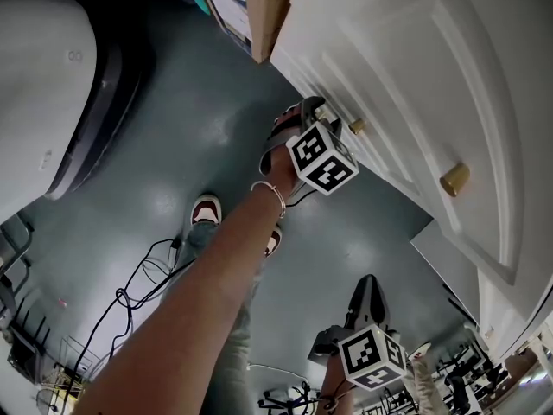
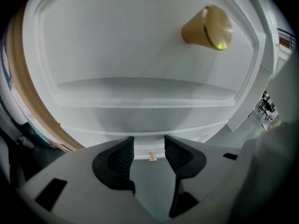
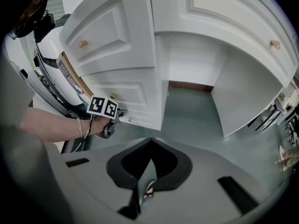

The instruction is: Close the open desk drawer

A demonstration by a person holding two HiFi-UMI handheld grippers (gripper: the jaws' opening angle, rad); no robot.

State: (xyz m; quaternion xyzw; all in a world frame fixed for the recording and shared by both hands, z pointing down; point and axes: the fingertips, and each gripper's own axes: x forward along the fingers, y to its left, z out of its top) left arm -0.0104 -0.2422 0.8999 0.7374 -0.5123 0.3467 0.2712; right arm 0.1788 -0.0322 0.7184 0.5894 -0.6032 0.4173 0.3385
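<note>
So the left claw (image 2: 149, 146) is pushed right up against the white drawer front (image 2: 140, 55), low on the left-hand stack of the counter. Its jaws are held a little apart with a narrow gap, and nothing is gripped between them, only the bottom edge of the panel is seen there. The brass knob (image 2: 210, 28) is left untouched, up and to the right of the claw. Whether the drawer is sticking out or already flush can't really be told from these angles. The right claw (image 3: 150, 143) is kept well back from the counter, above the grey-green floor (image 1: 173, 162), with its jaws pinched fully together and nothing held. A shoe (image 1: 206, 208) is seen on the floor below the left arm.
</note>
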